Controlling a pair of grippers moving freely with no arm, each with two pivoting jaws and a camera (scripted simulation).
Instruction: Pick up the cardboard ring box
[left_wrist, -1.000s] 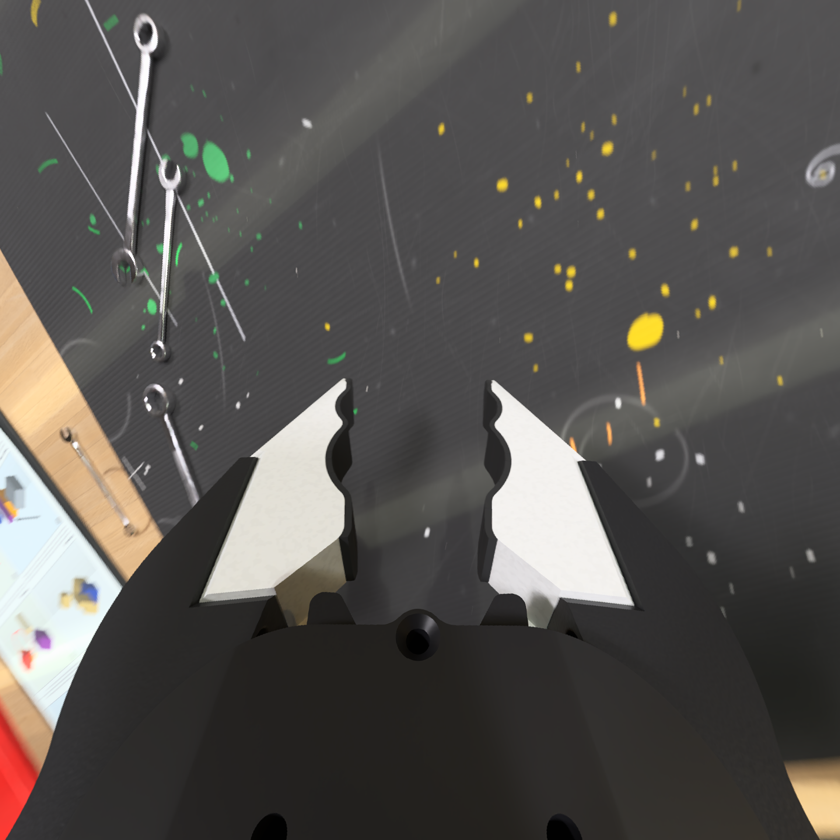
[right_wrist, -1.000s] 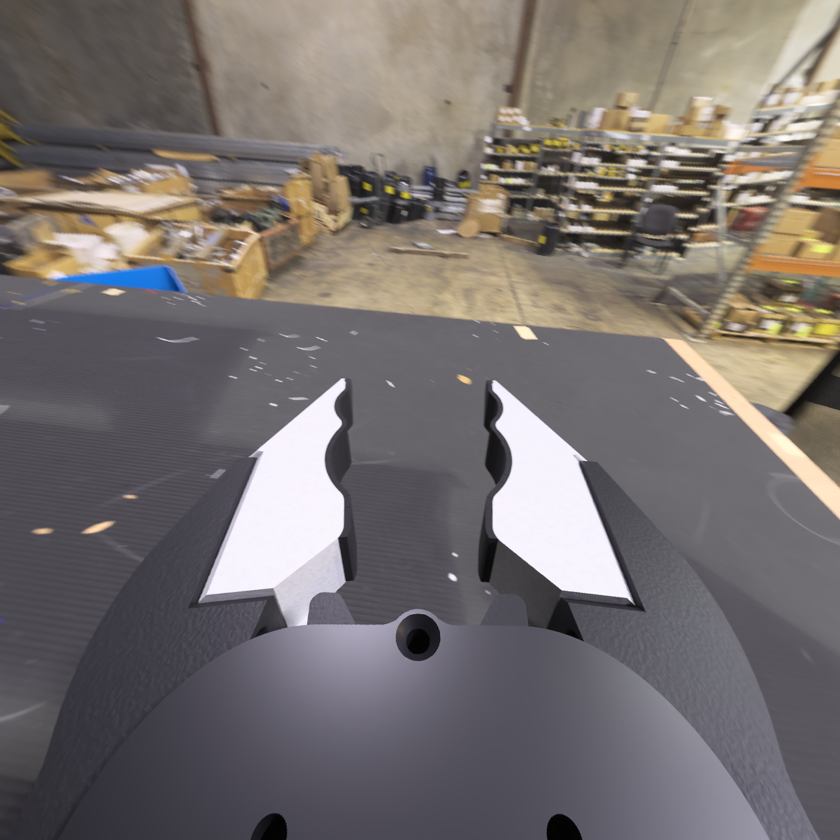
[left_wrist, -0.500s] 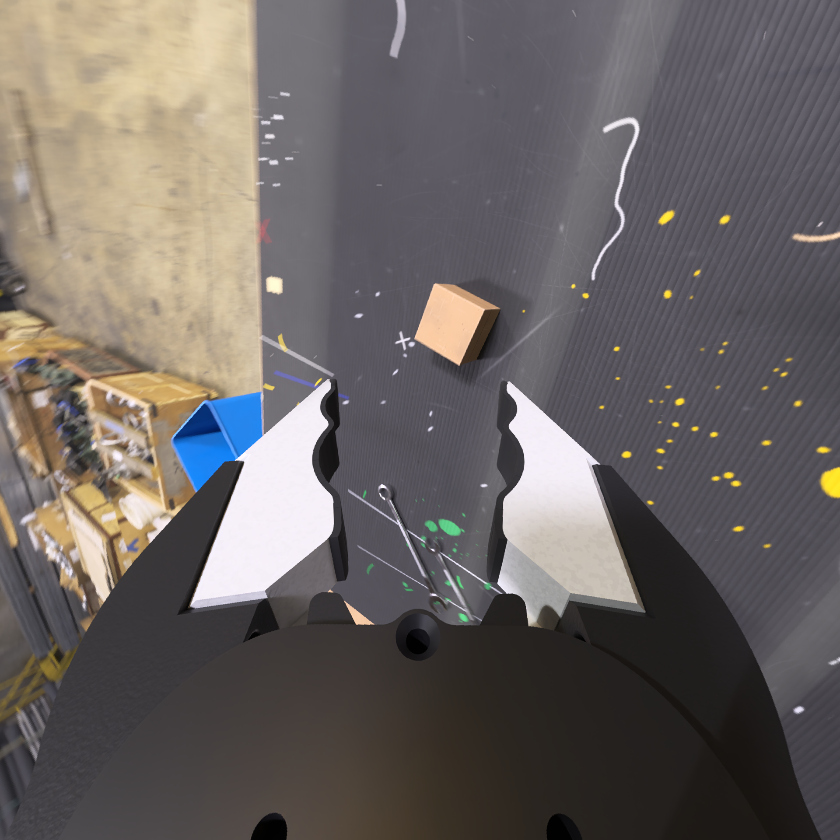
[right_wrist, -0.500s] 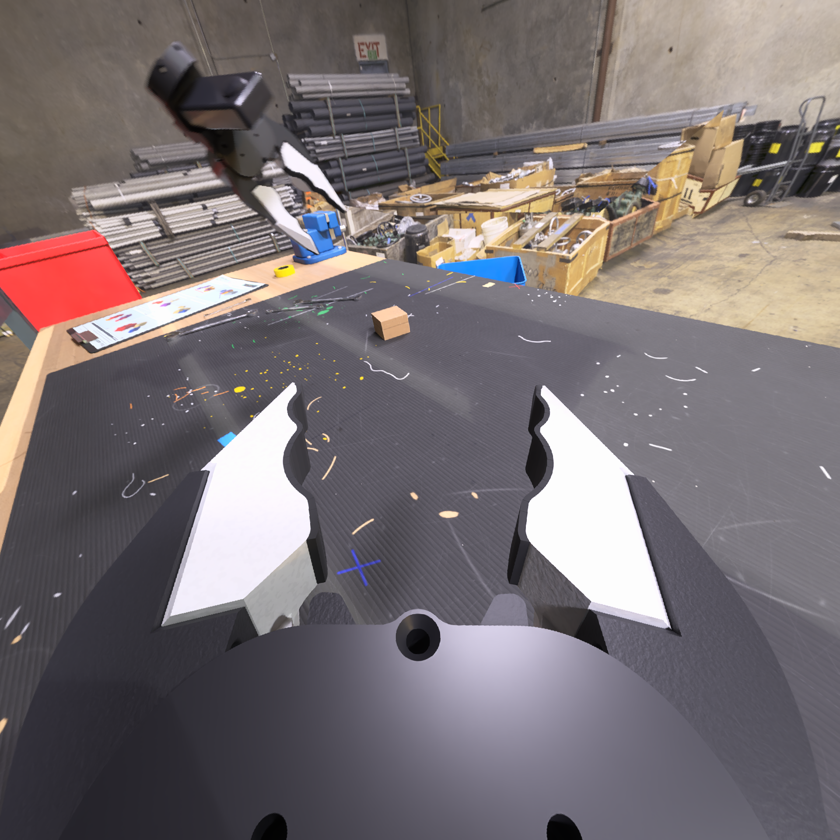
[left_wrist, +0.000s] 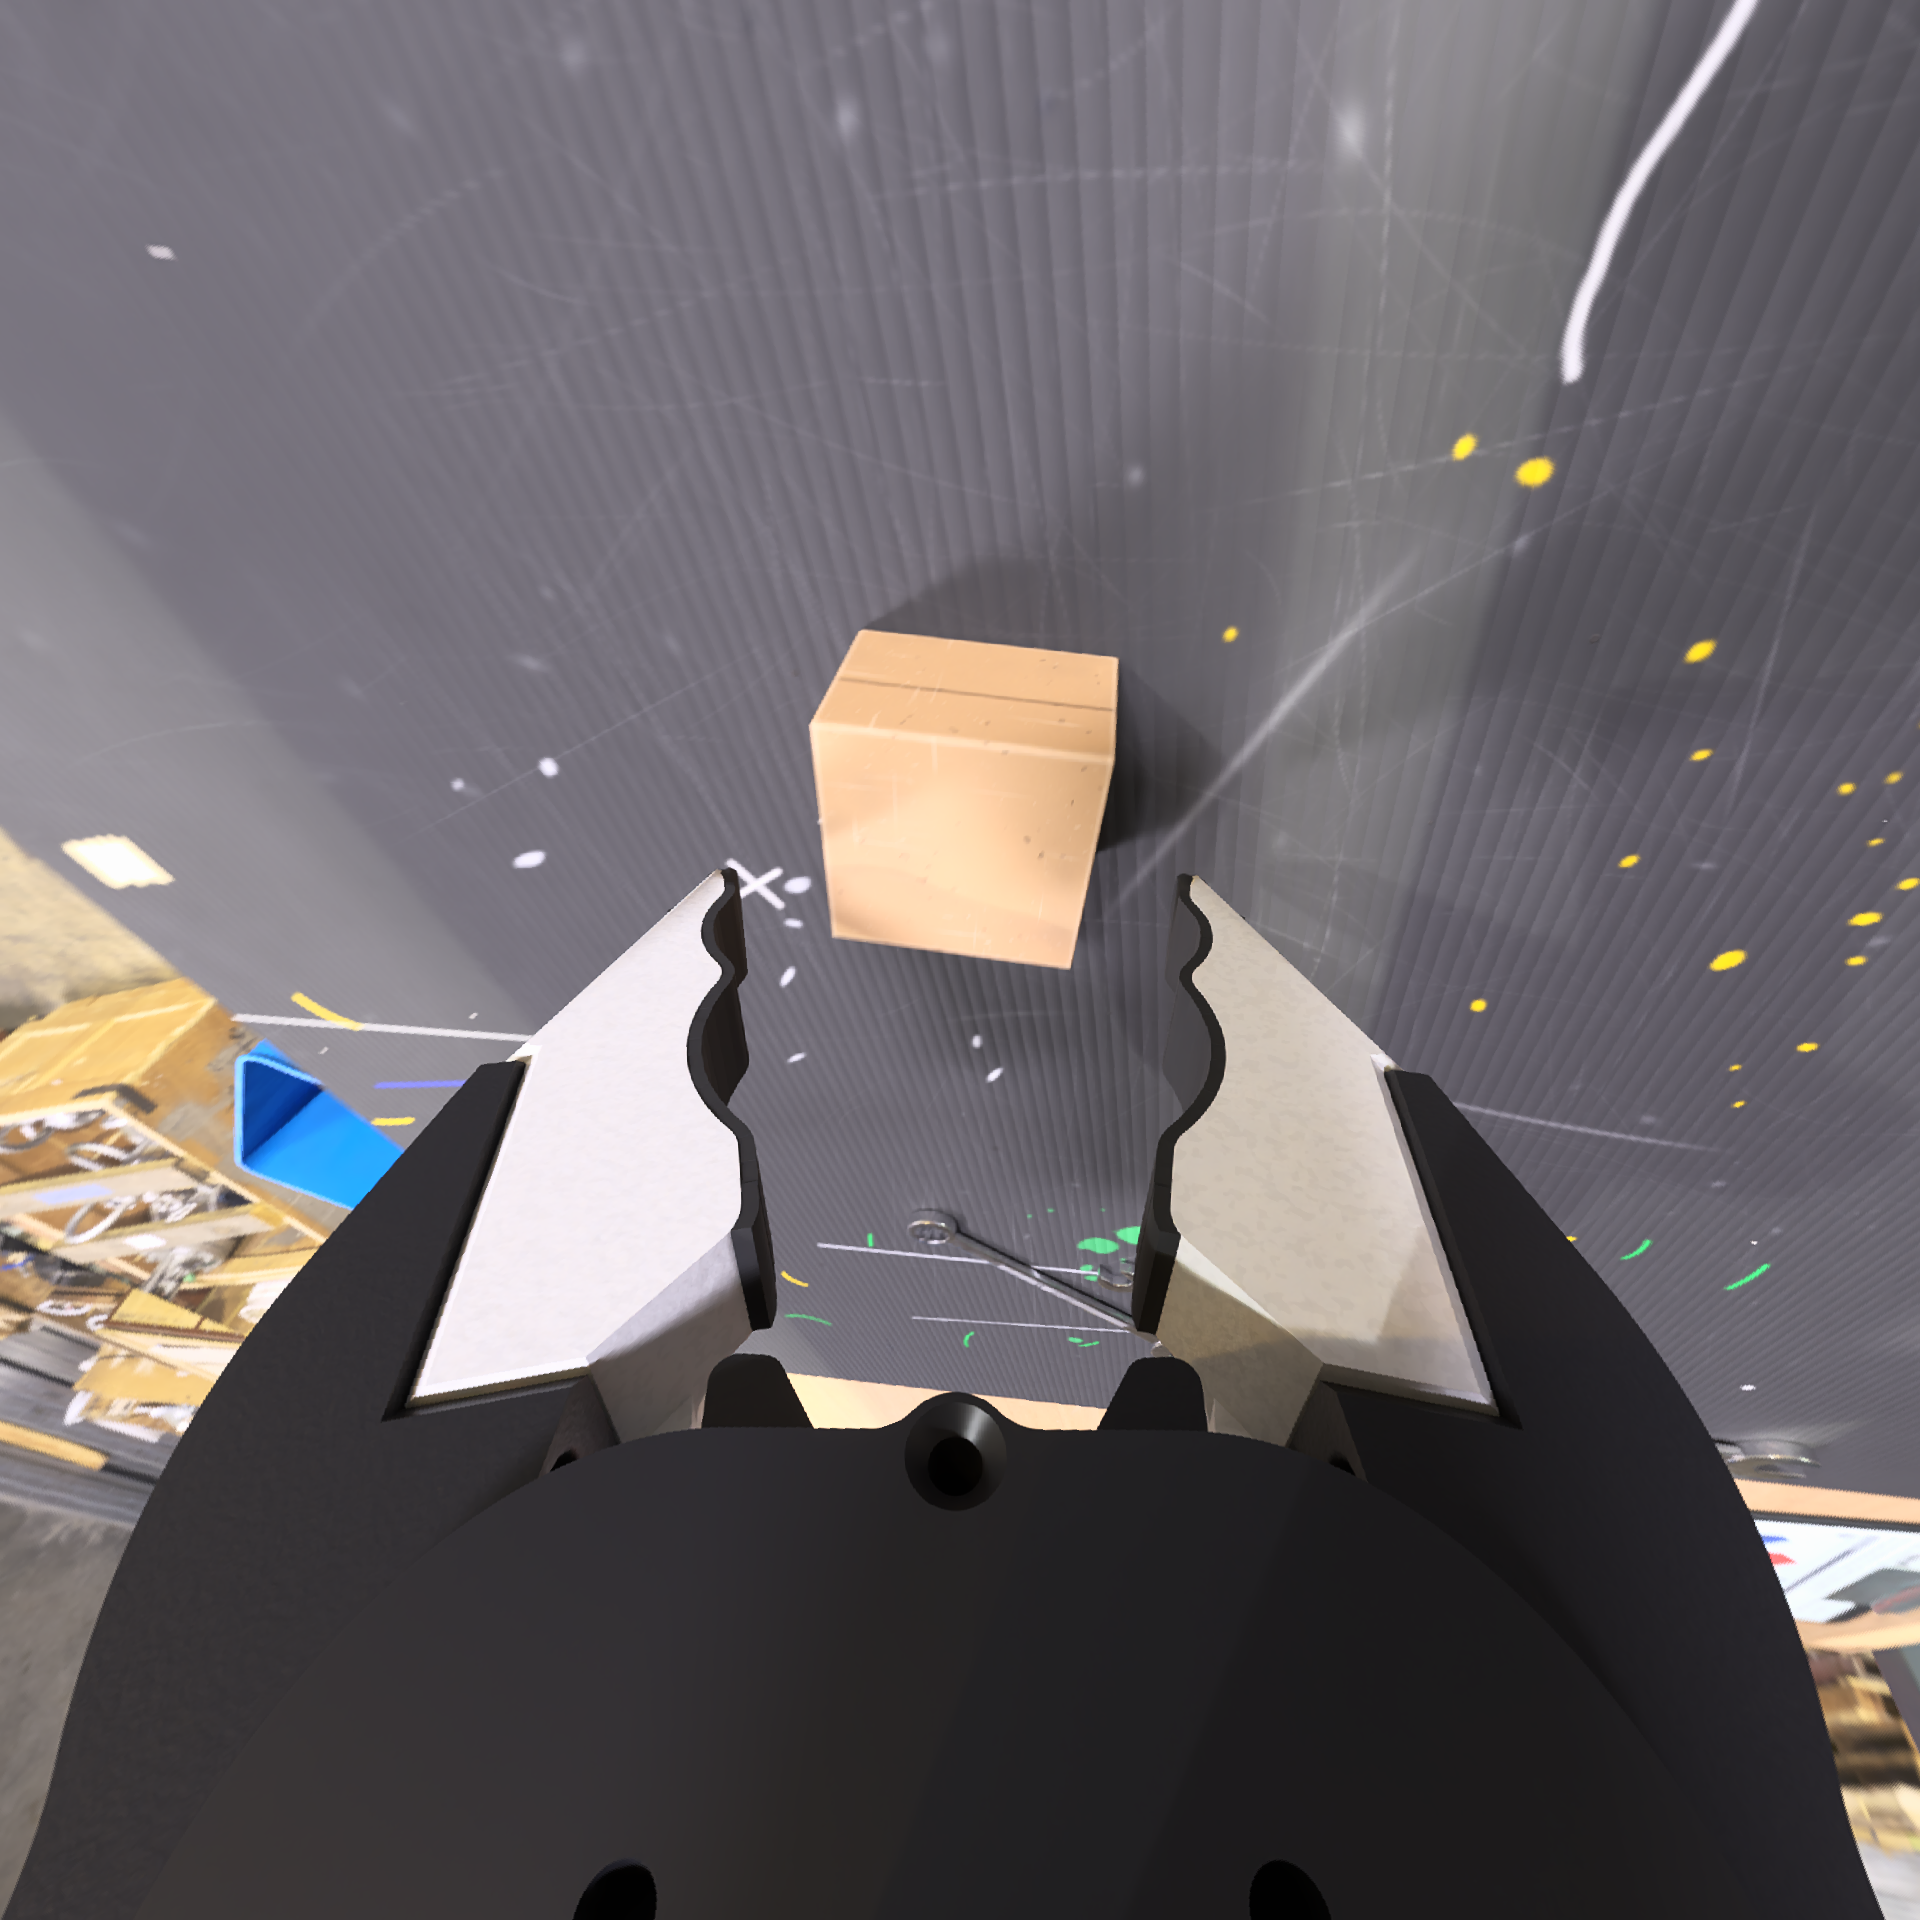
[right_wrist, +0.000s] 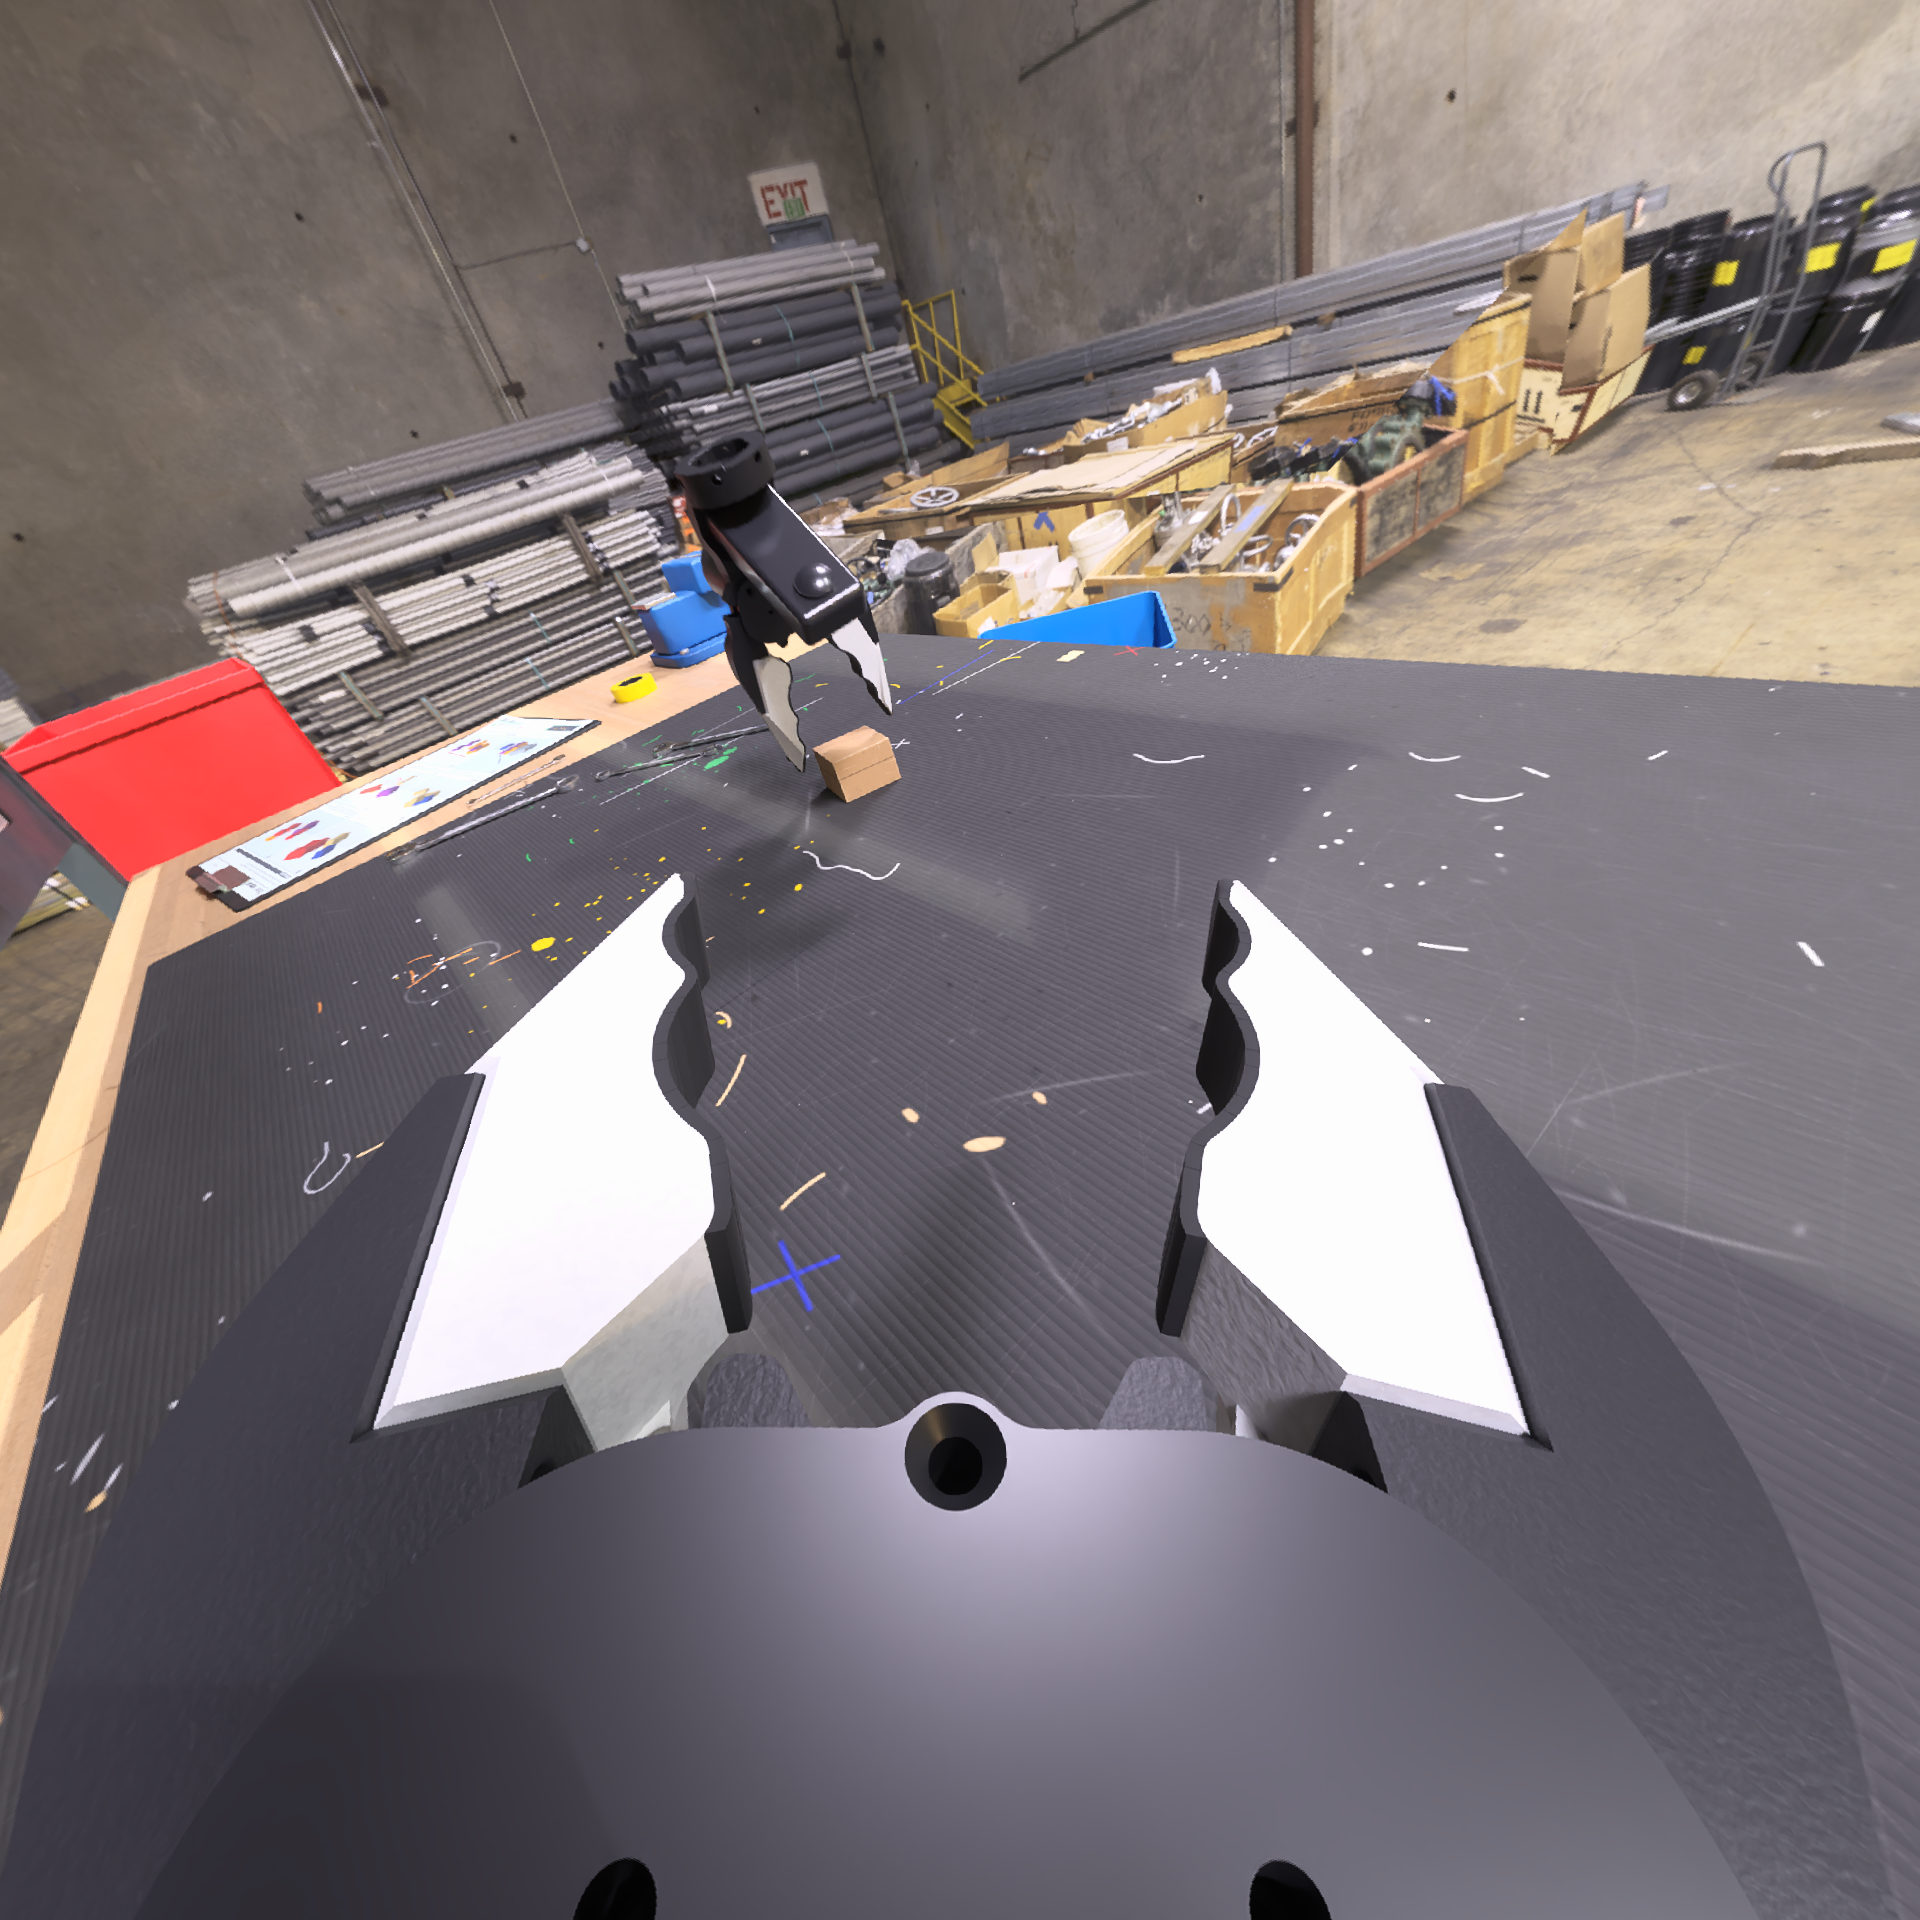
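The cardboard ring box (left_wrist: 964, 800) is a small tan cube that rests on the dark mat, just beyond my left fingertips. My left gripper (left_wrist: 956, 883) is open and empty, its jaws wider than the box and lined up with it. In the right wrist view the box (right_wrist: 858, 763) lies far off on the mat, with the left gripper (right_wrist: 840, 717) tilted down just above it, open. My right gripper (right_wrist: 956, 894) is open and empty, well back from the box, low over the mat.
Wrenches (left_wrist: 1023, 1262) lie on the mat near the left gripper. In the right wrist view a paper sheet (right_wrist: 400, 800), a yellow tape roll (right_wrist: 633, 687), a blue vise (right_wrist: 681, 615) and a red box (right_wrist: 171, 764) sit along the wooden table edge (right_wrist: 62, 1132) at the left.
My left gripper has swung round and come down close to the box, which now sits just past its fingertips, and its jaws have spread. My right gripper has turned left and opened wider.
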